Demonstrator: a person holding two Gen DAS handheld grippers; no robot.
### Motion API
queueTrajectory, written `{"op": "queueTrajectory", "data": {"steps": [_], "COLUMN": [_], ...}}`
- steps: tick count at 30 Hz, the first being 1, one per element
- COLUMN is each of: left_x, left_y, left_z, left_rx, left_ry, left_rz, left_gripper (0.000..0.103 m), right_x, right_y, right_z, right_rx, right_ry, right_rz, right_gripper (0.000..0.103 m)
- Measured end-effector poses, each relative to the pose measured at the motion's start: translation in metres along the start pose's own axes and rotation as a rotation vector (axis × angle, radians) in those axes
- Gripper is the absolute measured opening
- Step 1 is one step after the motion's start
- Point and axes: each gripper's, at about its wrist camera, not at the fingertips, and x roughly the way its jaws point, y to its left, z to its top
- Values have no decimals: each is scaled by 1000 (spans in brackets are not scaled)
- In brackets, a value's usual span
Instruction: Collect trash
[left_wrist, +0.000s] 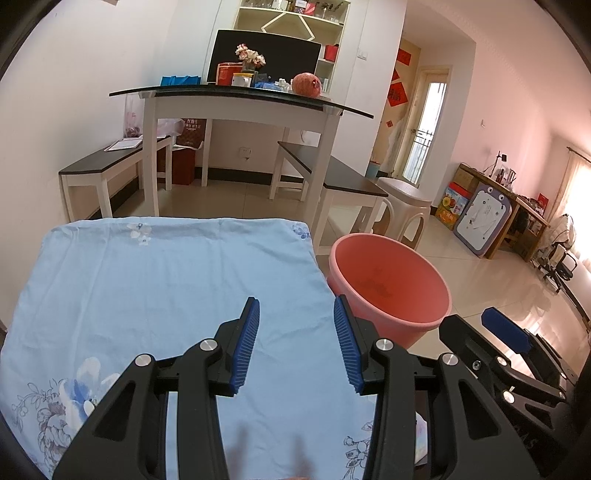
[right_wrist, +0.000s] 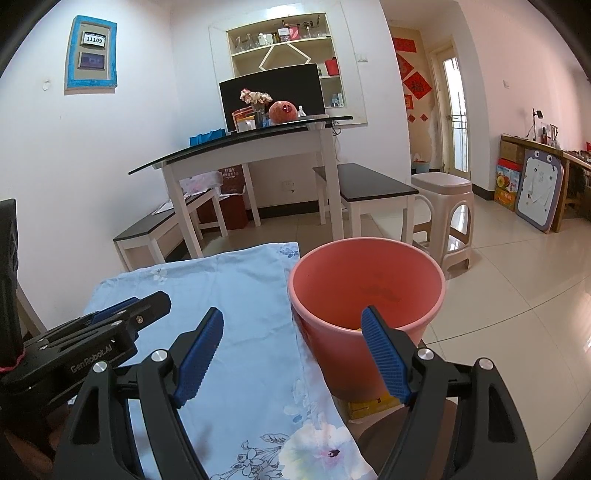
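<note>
Both grippers, left (left_wrist: 297, 345) and right (right_wrist: 293, 356), spread wide, empty. Bin (right_wrist: 369, 295) at one o'clock holds scraps, possibly trash. Risk: right finger clips the rim, tipping the bin off the cloth (left_wrist: 166, 280) edge.

White table (left_wrist: 236, 107), benches (right_wrist: 369, 186), possibly pomelo (left_wrist: 306, 85)

Your left gripper (left_wrist: 296, 341) fills the lower centre of its own view, its blue-padded fingers (left_wrist: 246, 345) spread with a clear gap between them and nothing held; in the right wrist view it shows again at the lower left (right_wrist: 125, 310), pointing toward upper right. Your right gripper (right_wrist: 293, 352) sits low in its own frame with its blue fingers (right_wrist: 386, 356) splayed wider still, also empty, and it appears at the lower right edge of the left wrist view (left_wrist: 495, 332).
</note>
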Motion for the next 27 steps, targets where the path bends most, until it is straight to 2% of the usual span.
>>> {"op": "queueTrajectory", "data": {"steps": [27], "left_x": [1], "left_y": [-1], "left_z": [-6], "left_rx": [12], "left_ry": [2], "left_rz": [5], "left_gripper": [42], "right_x": [1], "right_y": [4], "right_z": [0], "right_rx": [5], "right_ry": [6], "right_rz": [3], "right_gripper": [76]}}
